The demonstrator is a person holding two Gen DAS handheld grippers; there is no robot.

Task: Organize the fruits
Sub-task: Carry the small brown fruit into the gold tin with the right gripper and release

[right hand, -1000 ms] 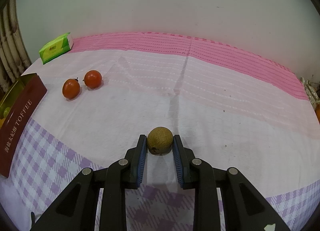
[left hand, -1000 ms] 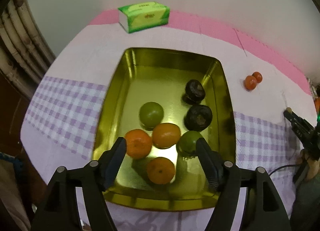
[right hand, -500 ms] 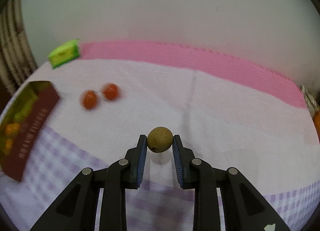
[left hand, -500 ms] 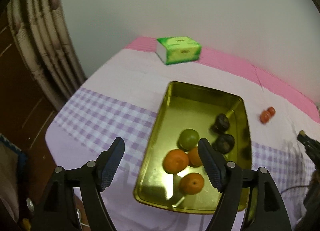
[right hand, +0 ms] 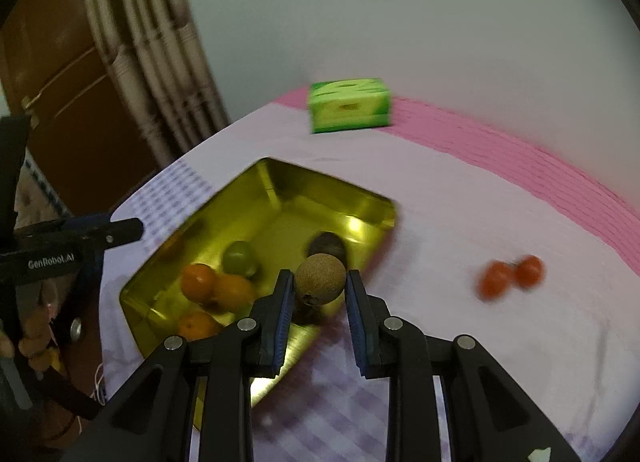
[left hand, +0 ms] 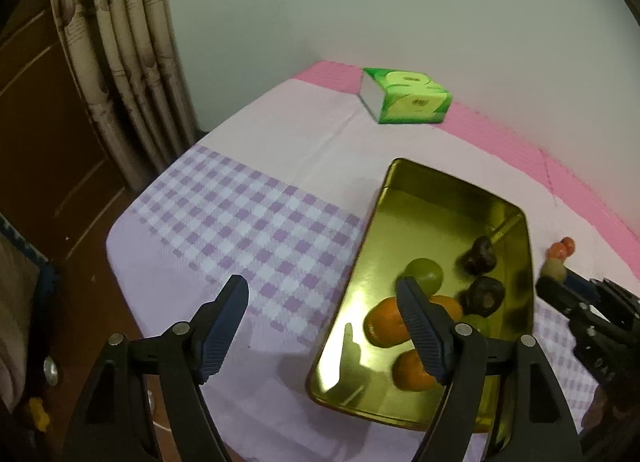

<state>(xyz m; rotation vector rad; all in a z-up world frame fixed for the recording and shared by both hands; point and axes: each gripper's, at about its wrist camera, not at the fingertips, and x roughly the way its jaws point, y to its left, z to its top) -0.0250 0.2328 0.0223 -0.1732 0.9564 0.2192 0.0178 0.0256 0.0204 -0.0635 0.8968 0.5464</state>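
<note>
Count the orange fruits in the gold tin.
3. All lie at the near end of the gold tin: two side by side, one nearer the camera. Others may be hidden.

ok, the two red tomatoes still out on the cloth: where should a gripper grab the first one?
Take the outer tomato, the one farther from the tin. It touches its twin on one side, so probably come from above with the fingers set across the line joining them, closing on its free flanks at the widest girth. It is small, round and smooth, so a low or off-centre pinch could squirt it away.
</note>
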